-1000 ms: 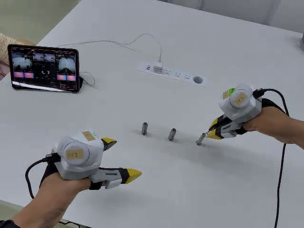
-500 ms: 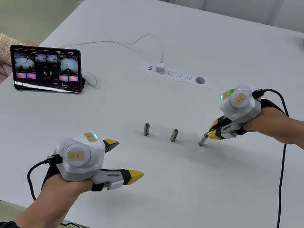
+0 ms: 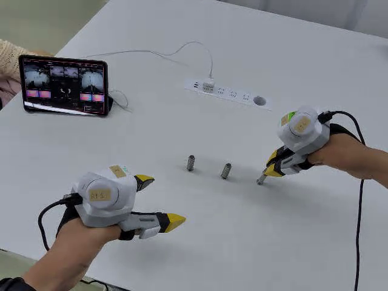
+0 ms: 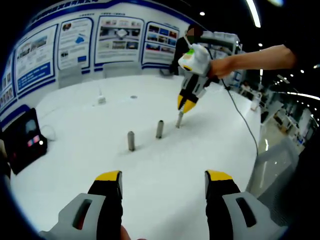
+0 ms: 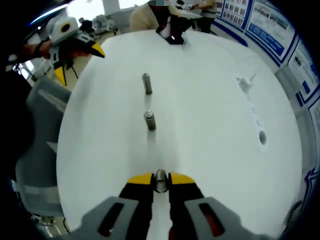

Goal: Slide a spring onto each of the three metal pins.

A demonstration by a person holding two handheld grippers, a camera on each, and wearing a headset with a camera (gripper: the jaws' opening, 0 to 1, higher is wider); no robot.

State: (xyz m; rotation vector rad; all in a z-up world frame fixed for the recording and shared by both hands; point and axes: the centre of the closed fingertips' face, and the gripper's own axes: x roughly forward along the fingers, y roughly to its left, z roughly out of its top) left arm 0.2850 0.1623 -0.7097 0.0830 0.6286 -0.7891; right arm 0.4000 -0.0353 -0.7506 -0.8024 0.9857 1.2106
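Gripping a spring [image 5: 160, 176], white table [image 3: 230, 248], poster-lined wall [image 4: 75, 45]

Plain white across the table [image 3: 242, 254], no pattern. Yellow on the tips of the left gripper [image 3: 160, 200], black just behind, pale grey on the housing, tan on its paper labels. Same yellow, black and pale grey on the right gripper [image 3: 268, 171], with a green light [image 3: 290, 115] on its far side. Dull silver-grey, finely ribbed, on the left pin [image 3: 191, 162], the middle pin [image 3: 226, 170] and the spring [image 3: 261, 179] at the right. Black around the tablet [image 3: 65, 85] at far left, pink and blue tiles on its dark screen. White on the power strip [image 3: 227, 94] and its cable [image 3: 163, 54]; black on the gripper cable [image 3: 362, 200]. Blue and white on the wall posters [image 4: 80, 40].
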